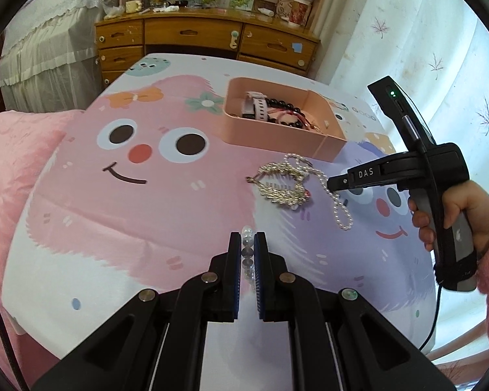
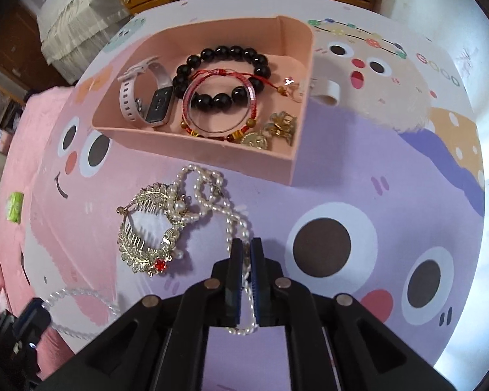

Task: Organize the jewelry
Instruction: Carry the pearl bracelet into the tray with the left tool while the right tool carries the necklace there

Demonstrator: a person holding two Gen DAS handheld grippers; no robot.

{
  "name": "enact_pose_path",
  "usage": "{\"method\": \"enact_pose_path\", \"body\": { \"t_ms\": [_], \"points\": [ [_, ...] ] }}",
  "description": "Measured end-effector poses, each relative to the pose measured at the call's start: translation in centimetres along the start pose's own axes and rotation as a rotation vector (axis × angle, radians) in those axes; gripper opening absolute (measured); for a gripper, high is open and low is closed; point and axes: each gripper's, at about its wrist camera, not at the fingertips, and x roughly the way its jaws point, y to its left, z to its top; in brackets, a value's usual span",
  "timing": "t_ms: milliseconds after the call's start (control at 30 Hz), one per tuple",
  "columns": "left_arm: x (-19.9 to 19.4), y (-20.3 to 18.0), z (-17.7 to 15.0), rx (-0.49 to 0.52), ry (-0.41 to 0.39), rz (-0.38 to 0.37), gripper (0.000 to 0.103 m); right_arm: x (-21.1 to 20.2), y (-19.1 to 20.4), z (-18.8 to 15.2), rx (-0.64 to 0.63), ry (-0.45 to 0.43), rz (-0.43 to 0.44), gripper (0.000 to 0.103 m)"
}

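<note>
The pink box [image 2: 296,150] sits far on the table. Near it lies the floppy, light pearl necklace [image 2: 231,218], pinched low by the right gripper [image 2: 246,254]. The left gripper [image 1: 248,244] squeezes a slippery clear bead bracelet [image 1: 247,251].

hair comb [image 2: 150,228] before tray [image 2: 195,150], necklace [image 2: 212,195] beside comb

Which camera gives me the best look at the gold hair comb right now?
The right wrist view: the gold hair comb lies close and seen from above, teeth and red stone clear, with the pearl necklace tangled over it. The left wrist view shows the comb farther off, small and at a low angle.
</note>
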Motion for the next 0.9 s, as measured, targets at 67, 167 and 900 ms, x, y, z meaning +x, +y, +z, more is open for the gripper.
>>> {"method": "enact_pose_path", "body": {
  "t_ms": [67,167,900],
  "points": [
    [-0.3,0.5,0.1,-0.005,-0.01,0.001,0.005,0.3,0.9,0.7,-0.032,0.019,-0.029,0.005],
    [-0.9,1.2,0.4,-0.013,-0.032,-0.008,0.005,0.6,1.8,1.3,-0.08,0.033,-0.047,0.004],
    [-9.0,0.6,13.2,0.2,-0.2,-0.116,0.005,-11.5,1.7,2.1,0.149,-0.129,0.275,0.003]
  ]
}}
